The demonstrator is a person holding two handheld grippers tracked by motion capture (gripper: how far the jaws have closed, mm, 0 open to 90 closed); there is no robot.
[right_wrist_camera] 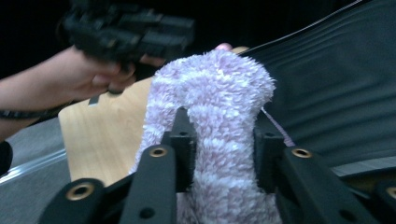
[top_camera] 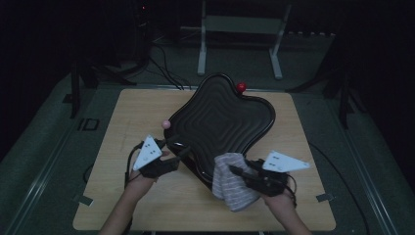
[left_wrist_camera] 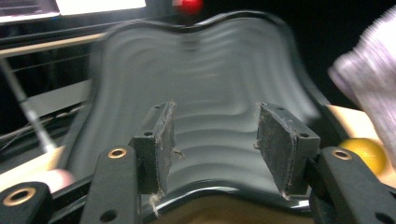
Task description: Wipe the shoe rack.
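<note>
A black tray [top_camera: 220, 117] with wavy ridges lies across the wooden table [top_camera: 132, 112]. My left gripper [top_camera: 182, 149] is at the tray's near-left edge. In the left gripper view its jaws stand apart [left_wrist_camera: 215, 116]; the tray [left_wrist_camera: 210, 70] rises beyond them, its rim crosses low between the pads, and nothing is pinched. My right gripper [top_camera: 236, 171] is at the tray's near corner, shut on a fluffy pale cloth [top_camera: 230, 188]. In the right gripper view the cloth [right_wrist_camera: 210, 84] bulges up between the jaws [right_wrist_camera: 222, 126], beside the tray [right_wrist_camera: 336, 93].
A red ball [top_camera: 241, 87] sits at the tray's far edge and a pink ball [top_camera: 167, 124] at its left edge. A yellow ball [left_wrist_camera: 366, 154] lies on the table by the cloth [left_wrist_camera: 373, 79]. A metal stand [top_camera: 240, 29] and cables are beyond the table.
</note>
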